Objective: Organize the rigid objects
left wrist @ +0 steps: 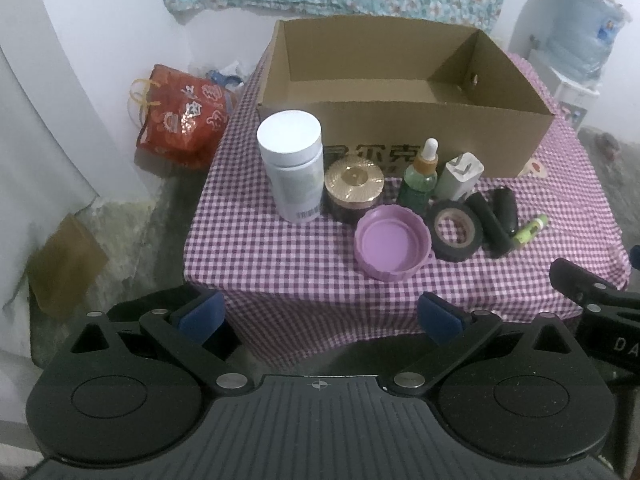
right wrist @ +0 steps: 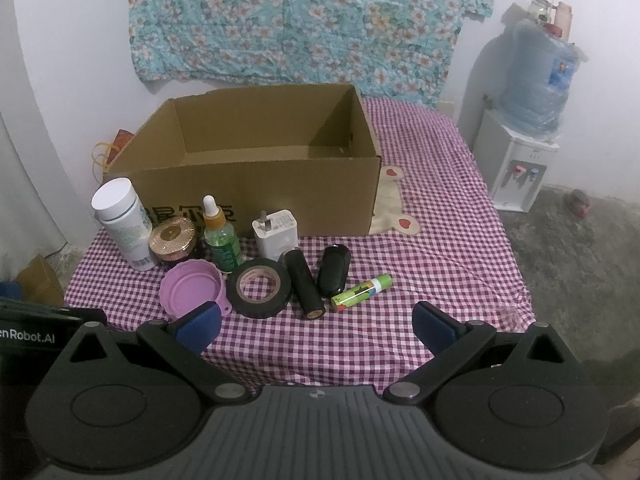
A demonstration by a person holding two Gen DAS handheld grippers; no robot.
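An open cardboard box stands on the checked counter. In front of it stand a white bottle, gold-lidded jar, dropper bottle and charger; nearer lie a purple lid and tape roll. The left tongs hover spread wide, holding nothing.

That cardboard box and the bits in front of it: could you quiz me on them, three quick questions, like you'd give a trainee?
1. True or false: the cardboard box already holds some of the items.
2. Which thing lies furthest right in the row? A) white bottle B) green tube C) tape roll
3. Fill in: the purple lid lies with its hollow side facing ____.

Key
1. False: what shows of its inside is bare, and every item sits on the checked cloth in front.
2. B.
3. Up.

Both tongs, left and right, are open and hold nothing.
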